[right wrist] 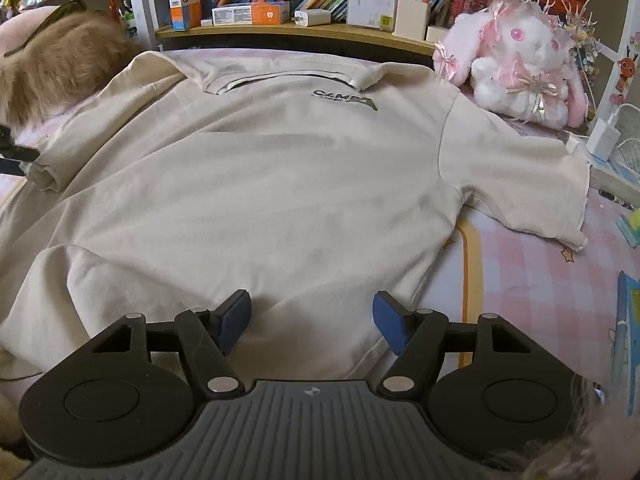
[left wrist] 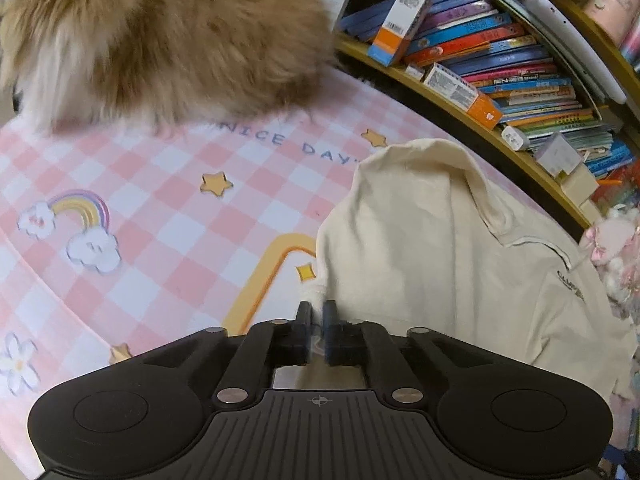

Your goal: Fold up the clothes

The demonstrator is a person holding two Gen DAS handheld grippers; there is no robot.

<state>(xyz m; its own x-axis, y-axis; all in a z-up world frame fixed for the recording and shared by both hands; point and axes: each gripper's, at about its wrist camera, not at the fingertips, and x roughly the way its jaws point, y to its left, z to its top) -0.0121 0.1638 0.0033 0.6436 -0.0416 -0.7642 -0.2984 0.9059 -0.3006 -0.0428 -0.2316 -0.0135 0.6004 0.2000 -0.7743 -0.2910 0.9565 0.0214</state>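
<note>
A cream T-shirt (right wrist: 260, 184) with a dark logo near its collar lies spread on a pink checked mat (right wrist: 540, 280). My left gripper (left wrist: 318, 312) is shut on the edge of the shirt's left sleeve (left wrist: 316, 292) and holds it lifted, so the cloth (left wrist: 432, 248) hangs folded over to the right. My right gripper (right wrist: 312, 312) is open and empty, its blue pads (right wrist: 236, 316) hovering just above the shirt's lower hem. The lifted sleeve also shows at the left in the right wrist view (right wrist: 44, 172).
A fluffy tan dog (left wrist: 160, 36) sits on the mat (left wrist: 140, 208) at the far left, close to the shirt. A bookshelf (left wrist: 500, 64) with books and boxes runs along the back. A pink plush rabbit (right wrist: 520, 68) sits at the back right.
</note>
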